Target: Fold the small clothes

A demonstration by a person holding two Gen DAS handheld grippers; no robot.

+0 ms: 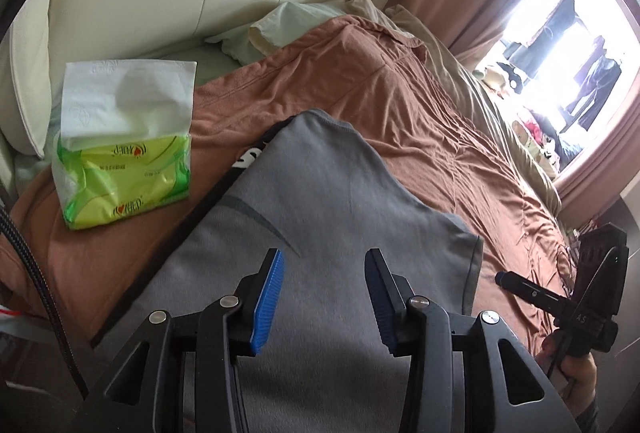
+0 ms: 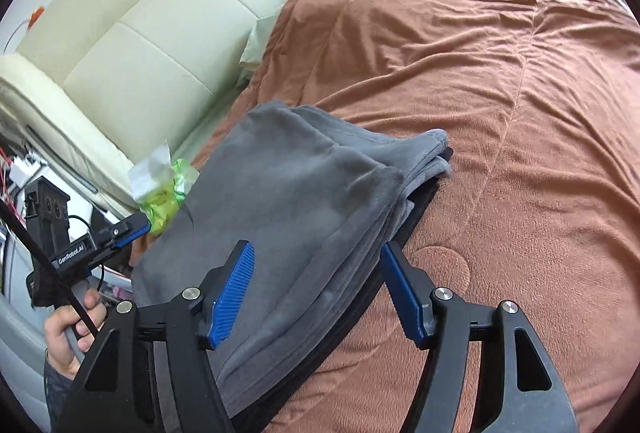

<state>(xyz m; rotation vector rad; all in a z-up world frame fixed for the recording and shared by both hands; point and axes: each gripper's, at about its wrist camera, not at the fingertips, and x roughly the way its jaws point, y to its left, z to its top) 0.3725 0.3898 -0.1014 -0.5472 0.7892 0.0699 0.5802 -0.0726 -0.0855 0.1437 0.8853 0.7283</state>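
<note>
Grey garment lies on the bed, on the rust-brown bedspread, already doubled over itself; several stacked layers show along its right edge in the right wrist view, with a dark band under them. Padded headboard runs along the far left

Left gripper: fingers apart, hovering over the near part of the garment; no cloth between the pads as far as the view shows. Right gripper: fingers apart, straddling the garment's layered right edge, one finger over the cloth, the other beside it on the bedspread side; pads not pressing on anything

Risks from here, as judgement:
- The stacked edge is thick and plush. A pinch that takes only the upper layers would peel them off the stack and undo the fold
- A pinch that goes too deep could catch the bedspread along with the garment, since the right finger sits just beside it; lifting would then drag the cover and skew the pile
- Bedspread is soft and wrinkled, so the garment may slide or bunch instead of creasing cleanly
- If the two hands lift unevenly, the fold line would come out slanted
- Tissue pack sits just to the left of the garment, near the headboard; a wide sweep leftward could knock it or trap it under the cloth
</note>
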